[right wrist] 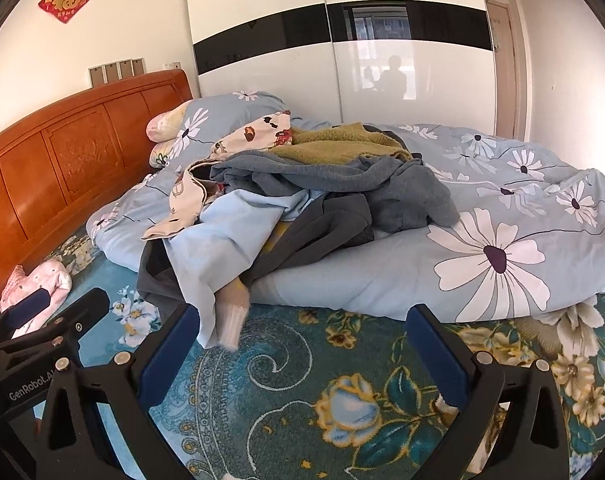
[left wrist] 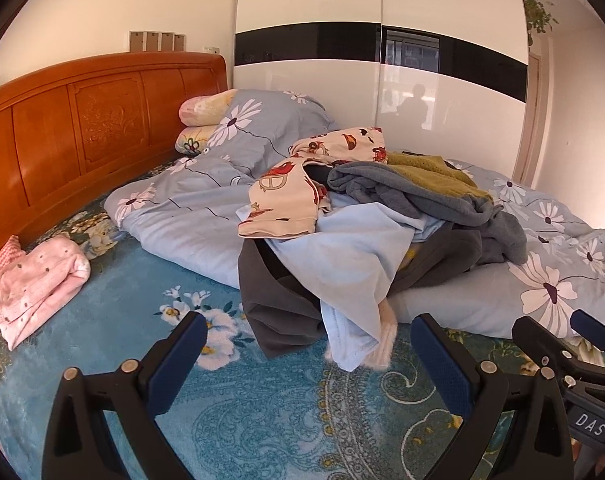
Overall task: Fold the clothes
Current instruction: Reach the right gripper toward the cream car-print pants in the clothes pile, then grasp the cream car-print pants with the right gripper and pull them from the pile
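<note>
A heap of unfolded clothes point(left wrist: 366, 216) lies on the bed: a cream patterned piece point(left wrist: 286, 196), a light blue shirt point(left wrist: 354, 268), a dark grey garment point(left wrist: 278, 304), a grey sweater point(left wrist: 430, 196) and an olive knit point(left wrist: 434, 168). The heap also shows in the right wrist view point(right wrist: 286, 208). A folded pink garment point(left wrist: 38, 284) lies at the left by the headboard. My left gripper point(left wrist: 308, 344) is open and empty, just short of the shirt's hanging edge. My right gripper point(right wrist: 302, 332) is open and empty, its left finger beside the shirt hem point(right wrist: 206, 320).
A light blue floral duvet point(right wrist: 482, 240) is bunched across the bed behind the heap. The teal floral bedspread point(left wrist: 262, 408) lies under both grippers. A wooden headboard point(left wrist: 74, 128) stands at the left, a white wardrobe point(left wrist: 382, 60) behind. Pillows point(left wrist: 202, 112) sit by the headboard.
</note>
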Demonstrator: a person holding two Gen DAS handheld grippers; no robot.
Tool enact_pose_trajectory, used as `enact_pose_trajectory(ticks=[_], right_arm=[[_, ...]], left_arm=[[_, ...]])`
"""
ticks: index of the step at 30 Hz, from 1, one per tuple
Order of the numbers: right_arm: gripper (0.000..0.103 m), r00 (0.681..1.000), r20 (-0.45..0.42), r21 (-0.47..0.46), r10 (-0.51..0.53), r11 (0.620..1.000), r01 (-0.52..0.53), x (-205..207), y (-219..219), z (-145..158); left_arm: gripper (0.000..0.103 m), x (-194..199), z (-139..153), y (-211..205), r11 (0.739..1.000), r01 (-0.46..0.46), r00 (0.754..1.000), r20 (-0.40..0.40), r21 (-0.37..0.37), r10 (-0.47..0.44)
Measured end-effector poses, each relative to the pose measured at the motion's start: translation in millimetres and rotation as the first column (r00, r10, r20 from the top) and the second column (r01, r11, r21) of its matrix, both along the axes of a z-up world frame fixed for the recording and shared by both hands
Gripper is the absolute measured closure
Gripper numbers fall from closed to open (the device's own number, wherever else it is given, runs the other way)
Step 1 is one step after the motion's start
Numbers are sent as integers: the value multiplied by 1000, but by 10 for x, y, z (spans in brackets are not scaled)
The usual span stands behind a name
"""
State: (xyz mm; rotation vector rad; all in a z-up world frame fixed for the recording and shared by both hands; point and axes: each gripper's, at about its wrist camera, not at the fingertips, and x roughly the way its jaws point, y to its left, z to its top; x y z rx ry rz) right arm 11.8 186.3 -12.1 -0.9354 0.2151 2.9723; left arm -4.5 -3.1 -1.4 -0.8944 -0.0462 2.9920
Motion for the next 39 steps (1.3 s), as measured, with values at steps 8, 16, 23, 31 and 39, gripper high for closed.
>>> enact_pose_trajectory(ticks=[8,16,23,31,39], right_arm=[[0,999,41,48,-11,999,9,-455,-153,-154],[0,998,64,87,0,996,-5,-952,-306,-268],[1,998,51,131,26,991,-33,-1287,-456,-263],[12,992,-61,165,113,981,-102,-1909,-725,201],[47,964,69,-43,257,966,-254,-3098,-1365,136]], left_arm=[[0,-391,-134,-257,1000,16,1000,-8,-6,-16],[0,-822,-311,-483,1000,10,1000,11,-2,-10],[0,-1087,-341,-642,999,14,999,30,44,-16],[0,-1193,-434,-1070,999,-33,999,40,14,33],[0,-1081,-514,-1444,989,-40,996,79,-145,52]])
